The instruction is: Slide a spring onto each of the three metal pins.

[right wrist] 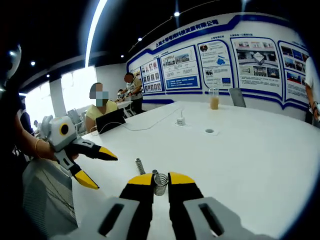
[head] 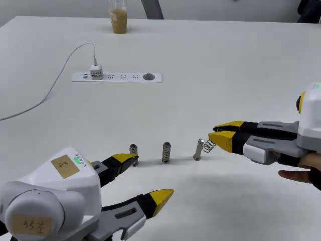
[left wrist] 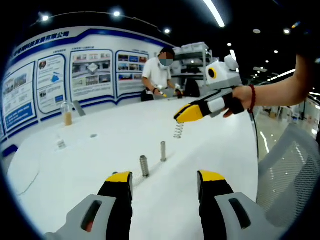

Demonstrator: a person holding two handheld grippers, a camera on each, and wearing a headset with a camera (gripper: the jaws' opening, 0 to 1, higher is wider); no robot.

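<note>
Three metal pins stand in a row on the white table [head: 210,75]. The left pin [head: 133,152] and the middle pin [head: 166,152] each carry a spring. The right pin [head: 198,149] is bare and leans slightly. My right gripper [head: 212,131] is shut on a loose spring [head: 209,145] that hangs beside the bare pin's top. In the right gripper view the spring [right wrist: 160,184] sits pinched between my jaws [right wrist: 160,180]. My left gripper [head: 145,176] is open and holds nothing, one fingertip close to the left pin. The left gripper view shows the sprung pin [left wrist: 144,166], the bare pin [left wrist: 163,151] and the held spring [left wrist: 178,131].
A white power strip [head: 118,77] with a plugged charger [head: 96,72] and its cable lies mid-table. A cup of brown drink [head: 119,17] stands at the far edge. Two people are at another table [right wrist: 107,117] in the background.
</note>
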